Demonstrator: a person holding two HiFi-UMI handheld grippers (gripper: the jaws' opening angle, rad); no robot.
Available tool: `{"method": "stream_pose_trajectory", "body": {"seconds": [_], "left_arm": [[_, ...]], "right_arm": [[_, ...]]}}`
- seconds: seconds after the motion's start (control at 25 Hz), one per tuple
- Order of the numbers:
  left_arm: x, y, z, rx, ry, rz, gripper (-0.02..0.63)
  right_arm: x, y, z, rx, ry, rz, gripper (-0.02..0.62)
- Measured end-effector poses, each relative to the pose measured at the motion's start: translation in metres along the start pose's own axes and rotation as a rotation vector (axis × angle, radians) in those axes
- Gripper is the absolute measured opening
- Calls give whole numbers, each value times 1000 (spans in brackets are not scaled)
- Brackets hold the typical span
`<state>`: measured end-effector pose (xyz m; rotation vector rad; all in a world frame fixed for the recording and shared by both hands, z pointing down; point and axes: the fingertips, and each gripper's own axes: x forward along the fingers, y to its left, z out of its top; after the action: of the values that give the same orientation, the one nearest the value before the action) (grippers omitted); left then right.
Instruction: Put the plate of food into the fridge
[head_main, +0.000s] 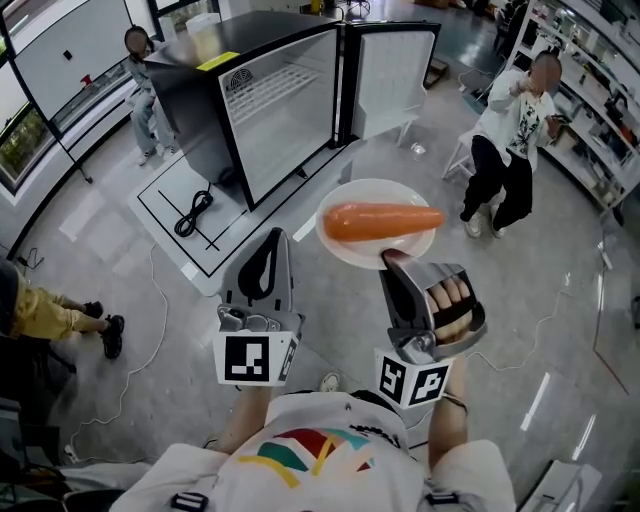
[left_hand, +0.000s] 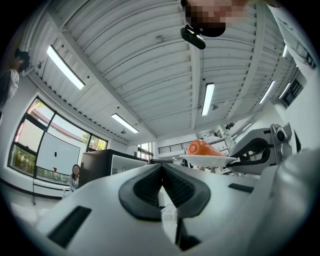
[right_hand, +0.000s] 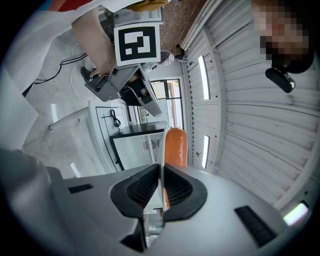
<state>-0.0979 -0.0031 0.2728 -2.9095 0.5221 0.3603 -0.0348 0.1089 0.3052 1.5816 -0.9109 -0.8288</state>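
So the plate (head_main: 375, 194) with a carrot (head_main: 380, 222) lying across it is up in the air, out in front of the person and well short of the fridge (head_main: 270, 110), with the right gripper (head_main: 395, 258) clamped on its near rim; in the right gripper view the plate's thin edge (right_hand: 161, 150) is pinched right between the pads. The left gripper (head_main: 277, 238) sits just beside it on the left, jaws closed together on nothing. The fridge is on a low white platform (head_main: 170, 205) with its door (head_main: 395, 75) swung open and a wire shelf (head_main: 268, 88) showing inside.
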Motion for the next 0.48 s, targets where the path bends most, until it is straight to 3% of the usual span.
{"method": "stream_pose_trajectory", "body": {"seconds": [0.48], "left_arm": [[10, 15, -6, 18, 6, 27, 6]], "right_arm": [[25, 9, 6, 2, -47, 18, 28]]}}
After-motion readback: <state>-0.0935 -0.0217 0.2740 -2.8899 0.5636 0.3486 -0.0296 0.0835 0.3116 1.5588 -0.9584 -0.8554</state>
